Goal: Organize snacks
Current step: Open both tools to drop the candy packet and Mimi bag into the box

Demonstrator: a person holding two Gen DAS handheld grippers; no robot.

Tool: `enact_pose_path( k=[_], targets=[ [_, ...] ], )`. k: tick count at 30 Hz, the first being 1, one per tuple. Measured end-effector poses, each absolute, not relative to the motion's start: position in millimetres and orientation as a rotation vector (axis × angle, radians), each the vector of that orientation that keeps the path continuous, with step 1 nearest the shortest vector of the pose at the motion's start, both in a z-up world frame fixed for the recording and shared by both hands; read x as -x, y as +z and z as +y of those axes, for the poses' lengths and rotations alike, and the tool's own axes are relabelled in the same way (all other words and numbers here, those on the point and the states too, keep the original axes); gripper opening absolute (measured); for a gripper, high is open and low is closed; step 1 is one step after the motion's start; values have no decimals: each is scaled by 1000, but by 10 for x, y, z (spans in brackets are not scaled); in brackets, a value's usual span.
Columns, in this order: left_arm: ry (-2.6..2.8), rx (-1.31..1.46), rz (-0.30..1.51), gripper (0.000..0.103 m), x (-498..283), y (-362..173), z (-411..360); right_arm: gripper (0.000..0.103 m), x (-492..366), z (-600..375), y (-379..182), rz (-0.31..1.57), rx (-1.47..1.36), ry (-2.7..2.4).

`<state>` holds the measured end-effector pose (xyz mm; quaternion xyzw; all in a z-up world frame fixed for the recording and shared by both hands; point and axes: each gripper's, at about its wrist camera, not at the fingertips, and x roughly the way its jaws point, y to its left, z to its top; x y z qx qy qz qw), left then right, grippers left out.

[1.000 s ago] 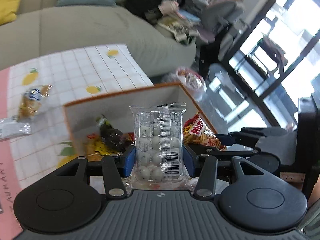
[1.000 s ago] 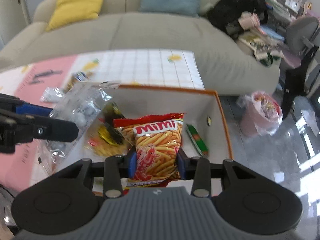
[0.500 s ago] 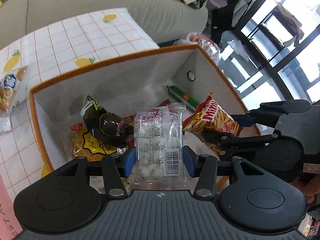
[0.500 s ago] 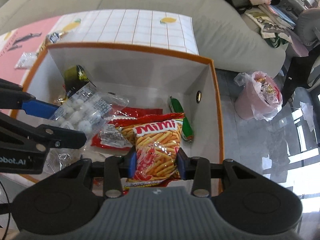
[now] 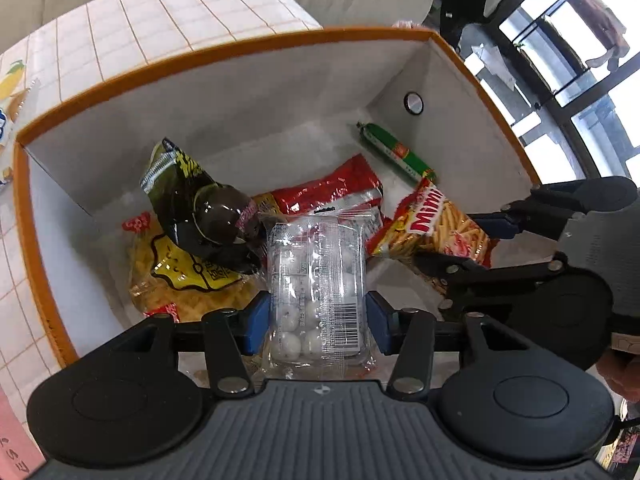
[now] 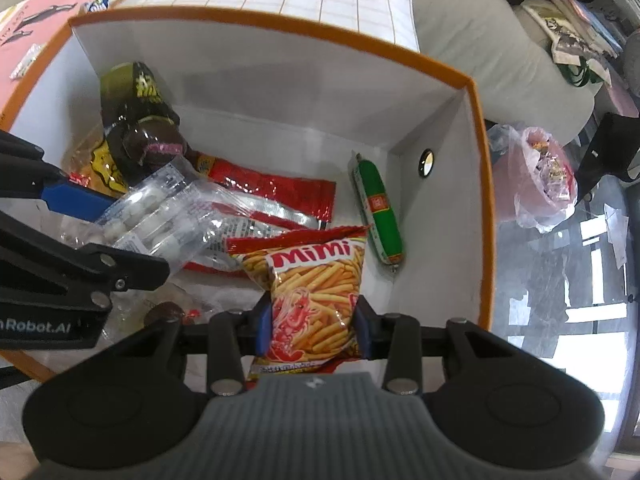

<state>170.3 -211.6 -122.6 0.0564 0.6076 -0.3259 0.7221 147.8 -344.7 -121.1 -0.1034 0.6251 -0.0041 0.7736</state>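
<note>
The left gripper (image 5: 316,320) is clamped on a clear pack of white balls (image 5: 316,280). Its blue pads press on both sides of the pack. The right gripper (image 6: 312,328) is clamped on a bag of chips (image 6: 316,292) with red letters on it. Both grippers point down into a white box (image 5: 240,92) with an orange rim. Both packs hang over the inside of the box, near its near side.

More snacks lie on the bottom of the box. A dark bag (image 5: 192,204) sits on top of a yellow bag (image 5: 188,280) on the left. A shiny red bag (image 6: 272,196) lies in the middle. A green stick (image 6: 378,212) lies on the right, close to the right wall. That wall has a small round hole (image 6: 426,162).

The box stands on a cloth with squares and lemons (image 5: 160,16). A pink bag (image 6: 536,172) sits on the floor, to the right of the box.
</note>
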Motion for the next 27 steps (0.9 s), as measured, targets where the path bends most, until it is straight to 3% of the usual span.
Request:
enact_pose_path(
  k=[10,20,27],
  targets=[
    [-710,-167,1352,62,-1692,-1217,-2152,41,-1518,-3409,-1298,1379,242,3],
    [-691,-149,1268,71,-1636,-846,-2056,59,-1492,-3355,-1136,1374,259,-3],
    [-677,-167,1181,72,-1502,-497,-1959,76,-1400,-3311,-863,1322,222,-23]
  ],
)
